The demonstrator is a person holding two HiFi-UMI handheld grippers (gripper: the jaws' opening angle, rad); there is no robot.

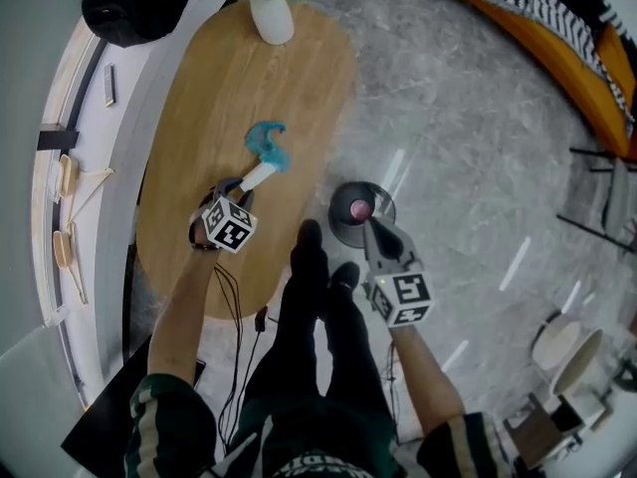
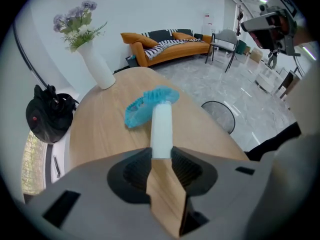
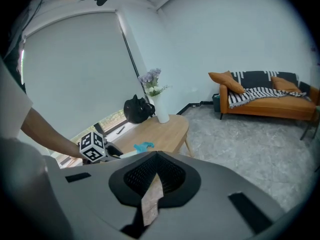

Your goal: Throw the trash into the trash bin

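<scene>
The trash is a white stick with a crumpled teal-blue head (image 1: 267,147) (image 2: 150,101), and it reaches out over the oval wooden table (image 1: 219,88). My left gripper (image 1: 242,189) (image 2: 161,156) is shut on the stick's white end, pointing steeply down above the table's near part. The round black trash bin (image 1: 350,229) (image 2: 218,115) stands on the floor just right of the table, with something pink (image 1: 359,208) inside. My right gripper (image 1: 368,222) (image 3: 156,176) hovers at the bin's near rim, its jaws together and nothing between them.
A white vase of flowers (image 1: 271,18) (image 2: 97,69) stands at the table's far end. A black bag (image 1: 139,3) lies on the window ledge to the left. An orange sofa (image 1: 557,28) is far right. The person's dark-trousered legs (image 1: 314,297) stand between table and bin.
</scene>
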